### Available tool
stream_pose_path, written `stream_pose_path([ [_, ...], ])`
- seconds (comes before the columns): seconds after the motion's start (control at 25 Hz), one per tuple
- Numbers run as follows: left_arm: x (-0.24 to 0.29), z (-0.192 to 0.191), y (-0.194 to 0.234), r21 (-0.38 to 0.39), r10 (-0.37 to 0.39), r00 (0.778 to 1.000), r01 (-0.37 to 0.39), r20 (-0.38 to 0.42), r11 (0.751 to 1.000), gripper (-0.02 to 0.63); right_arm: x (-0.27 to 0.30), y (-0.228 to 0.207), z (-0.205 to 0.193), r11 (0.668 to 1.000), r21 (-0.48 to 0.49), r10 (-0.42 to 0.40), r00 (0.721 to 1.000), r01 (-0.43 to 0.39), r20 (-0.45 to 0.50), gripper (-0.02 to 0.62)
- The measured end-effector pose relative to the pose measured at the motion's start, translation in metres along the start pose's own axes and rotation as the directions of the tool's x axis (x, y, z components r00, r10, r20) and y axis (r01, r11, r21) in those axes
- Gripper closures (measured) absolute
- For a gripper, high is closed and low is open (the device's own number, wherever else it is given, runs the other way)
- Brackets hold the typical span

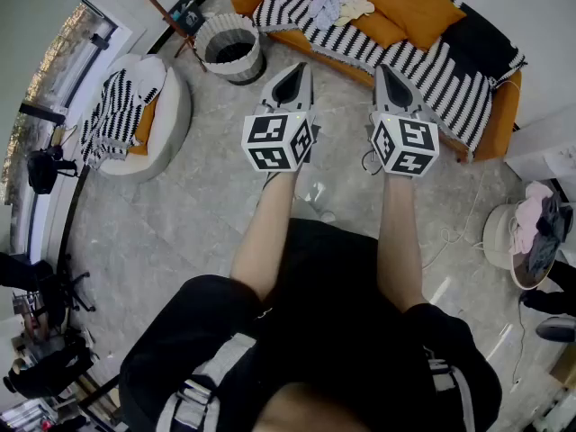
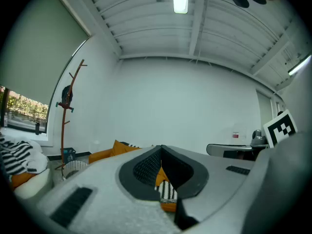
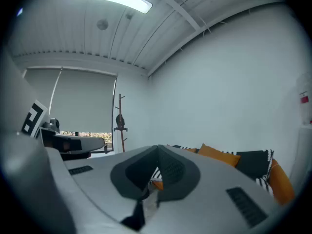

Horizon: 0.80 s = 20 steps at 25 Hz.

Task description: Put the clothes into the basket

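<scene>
A small pile of pale clothes [image 1: 340, 3] lies on the orange sofa [image 1: 409, 7], on its black-and-white striped blanket [image 1: 432, 66]. The white ribbed basket [image 1: 232, 48] stands on the floor by the sofa's left end; it also shows low at the left as the basket [image 2: 73, 168]. My left gripper [image 1: 290, 84] and right gripper [image 1: 392, 81] are held side by side, level, pointing toward the sofa, well short of it. Both are shut with nothing between the jaws. In the gripper views the left gripper [image 2: 161, 149] and right gripper [image 3: 157, 148] show closed tips.
A round white pouf [image 1: 171, 115] with a striped cloth stands at the left. A second tub [image 1: 504, 241] with clothes sits at the right. A wooden coat stand [image 2: 66, 106] rises by the window. A cable [image 1: 454, 232] trails on the grey floor.
</scene>
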<state>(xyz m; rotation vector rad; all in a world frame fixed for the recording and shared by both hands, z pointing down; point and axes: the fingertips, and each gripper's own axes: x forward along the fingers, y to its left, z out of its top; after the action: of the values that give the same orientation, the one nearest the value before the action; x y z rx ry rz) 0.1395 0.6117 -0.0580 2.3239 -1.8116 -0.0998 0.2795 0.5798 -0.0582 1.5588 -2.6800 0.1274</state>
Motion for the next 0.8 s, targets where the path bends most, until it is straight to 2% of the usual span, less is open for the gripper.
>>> stream_pose_path([
  [0.2,0.001,-0.004,0.001,-0.003,0.014,1.000,-0.014,0.002,1.000,0.597,0.000,-0.009,-0.003,0.999,0.038,-0.011,1.000,0.010,0.015,0.583],
  [0.4,0.004,0.005,0.007,0.004,0.031,0.999,-0.031,0.016,1.000,0.597,0.001,-0.022,0.011,0.999,0.053,-0.010,0.999,0.008,0.046,0.583],
  [0.68,0.006,0.003,0.047,-0.003,0.106,0.994,-0.106,0.004,0.994,0.597,0.008,-0.043,0.020,0.998,0.064,-0.028,0.997,0.024,0.072,0.583],
  [0.8,0.016,0.011,0.052,0.009,0.096,0.995,-0.096,0.030,0.995,0.597,0.017,-0.049,0.025,0.998,0.064,-0.028,0.995,0.022,0.095,0.583],
])
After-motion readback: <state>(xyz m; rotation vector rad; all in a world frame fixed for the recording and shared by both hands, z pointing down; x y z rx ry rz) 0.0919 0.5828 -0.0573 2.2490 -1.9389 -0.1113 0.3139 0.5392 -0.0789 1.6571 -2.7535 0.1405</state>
